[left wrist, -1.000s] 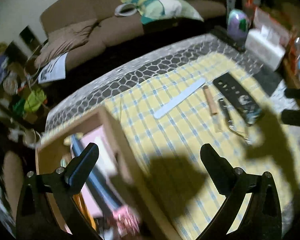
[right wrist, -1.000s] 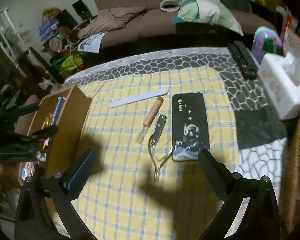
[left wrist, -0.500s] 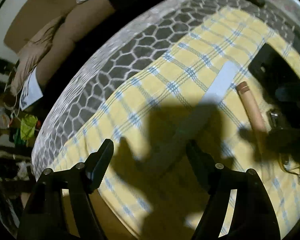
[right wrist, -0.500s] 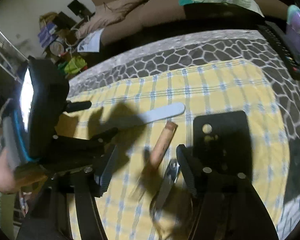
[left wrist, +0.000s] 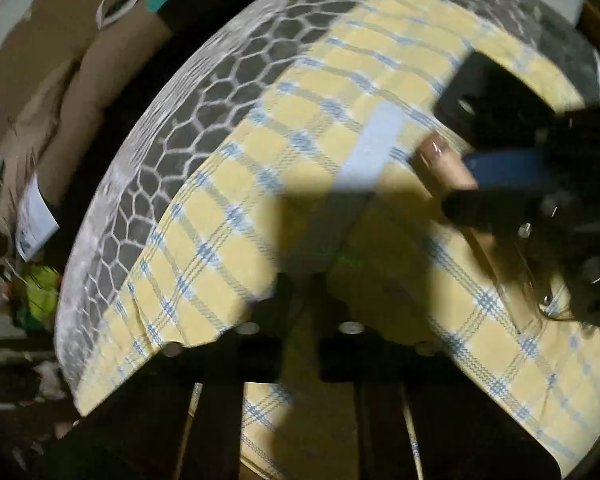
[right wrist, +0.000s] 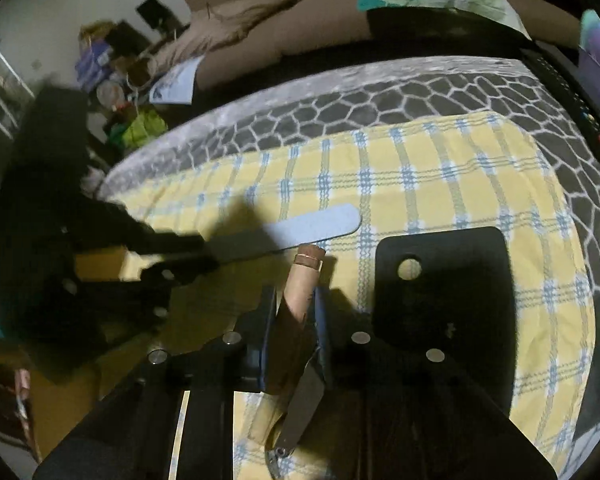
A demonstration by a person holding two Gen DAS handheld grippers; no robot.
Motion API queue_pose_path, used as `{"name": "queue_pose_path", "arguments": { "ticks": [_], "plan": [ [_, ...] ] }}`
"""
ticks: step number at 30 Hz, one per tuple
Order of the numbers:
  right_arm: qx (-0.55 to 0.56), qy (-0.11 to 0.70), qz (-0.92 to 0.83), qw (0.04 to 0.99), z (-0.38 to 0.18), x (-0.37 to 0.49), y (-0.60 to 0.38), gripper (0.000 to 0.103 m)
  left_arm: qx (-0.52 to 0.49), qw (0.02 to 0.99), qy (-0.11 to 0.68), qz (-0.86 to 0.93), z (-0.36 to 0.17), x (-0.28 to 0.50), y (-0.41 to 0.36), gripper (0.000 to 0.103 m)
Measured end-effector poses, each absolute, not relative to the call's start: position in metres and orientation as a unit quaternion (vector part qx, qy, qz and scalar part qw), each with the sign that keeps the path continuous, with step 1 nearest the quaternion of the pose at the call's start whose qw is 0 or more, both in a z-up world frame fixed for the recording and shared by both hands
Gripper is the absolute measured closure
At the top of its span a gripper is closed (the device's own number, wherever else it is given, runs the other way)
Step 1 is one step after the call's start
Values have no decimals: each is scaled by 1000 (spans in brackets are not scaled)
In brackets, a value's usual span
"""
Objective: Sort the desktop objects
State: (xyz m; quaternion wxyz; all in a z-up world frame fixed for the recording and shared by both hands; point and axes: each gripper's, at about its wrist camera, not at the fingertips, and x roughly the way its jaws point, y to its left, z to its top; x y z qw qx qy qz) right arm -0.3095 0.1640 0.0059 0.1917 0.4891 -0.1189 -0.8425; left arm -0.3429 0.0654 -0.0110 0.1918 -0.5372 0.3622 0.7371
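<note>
A pale blue nail file (left wrist: 376,140) (right wrist: 320,224) lies on the yellow checked cloth (right wrist: 420,168). My left gripper (left wrist: 302,292) (right wrist: 204,254) is shut on its shadowed near end. Beside the file lies a wooden-handled tool (right wrist: 306,276) (left wrist: 436,160). My right gripper (right wrist: 296,300) (left wrist: 460,188) has its jaws closing on that handle, and both pads touch its sides. Metal nippers (right wrist: 302,400) lie just under the right gripper, partly hidden. A black phone case (right wrist: 460,280) (left wrist: 496,96) sits flat to the right of the handle.
A cardboard box (right wrist: 100,264) stands at the cloth's left edge behind the left gripper. A black remote (right wrist: 572,100) lies at the far right on the honeycomb table cover (right wrist: 380,96). A brown sofa (right wrist: 300,28) with cushions runs behind the table.
Both grippers came down to the cloth and went from wide open to shut, the left onto the nail file's end, the right around the wooden handle.
</note>
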Motion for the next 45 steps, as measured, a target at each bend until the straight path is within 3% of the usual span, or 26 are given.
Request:
{"name": "queue_pose_path", "arguments": {
  "ticks": [5,6,8,9,10,12,15,17,19,23,25,27,31,33,35,36,37,42,44,45],
  "plan": [
    [471,-141,-847,203,25,-300,179,86,-540,194,358,736,-9,-340,69,103],
    [469,-143,-847,204,28,-299,182,86,-529,186,367,742,-8,-340,69,98],
    [471,-143,-846,206,29,-298,185,85,-503,180,379,756,-3,-342,69,84],
    [472,-146,-845,205,27,-298,187,85,-497,185,380,758,-2,-345,68,54],
    [473,-153,-843,206,25,-298,188,85,-492,189,384,758,-3,-347,68,34],
    [476,-171,-837,208,17,-298,192,85,-484,190,416,746,-15,-349,71,30],
    [478,-175,-834,211,10,-302,191,84,-477,212,406,750,-13,-348,76,31],
    [483,-180,-831,212,4,-304,191,82,-496,224,385,745,-11,-351,73,40],
    [496,-180,-822,212,-4,-307,189,81,-517,254,358,735,-9,-350,70,77],
    [504,-170,-820,211,-8,-308,182,77,-504,246,374,739,-9,-336,79,89],
    [503,-153,-824,209,-5,-307,176,75,-515,241,350,744,-3,-337,76,103],
    [504,-145,-825,209,-5,-307,174,84,-530,246,323,744,-1,-333,74,103],
    [490,-159,-830,213,1,-302,178,86,-529,233,327,747,0,-321,64,103],
    [484,-161,-833,214,6,-301,179,86,-507,220,346,758,5,-321,62,97],
    [482,-163,-834,214,10,-302,180,86,-474,213,368,771,10,-320,62,75],
    [483,-165,-833,215,10,-303,181,86,-458,217,387,771,10,-319,64,40],
    [484,-166,-832,216,9,-305,180,86,-454,225,403,762,6,-319,67,26],
    [487,-169,-827,223,1,-307,180,86,-478,265,386,743,3,-328,67,26],
    [486,-170,-827,227,0,-307,178,86,-506,286,345,737,3,-337,62,47],
    [485,-174,-826,230,-2,-307,178,86,-527,321,314,722,5,-335,61,80]
  ]
}}
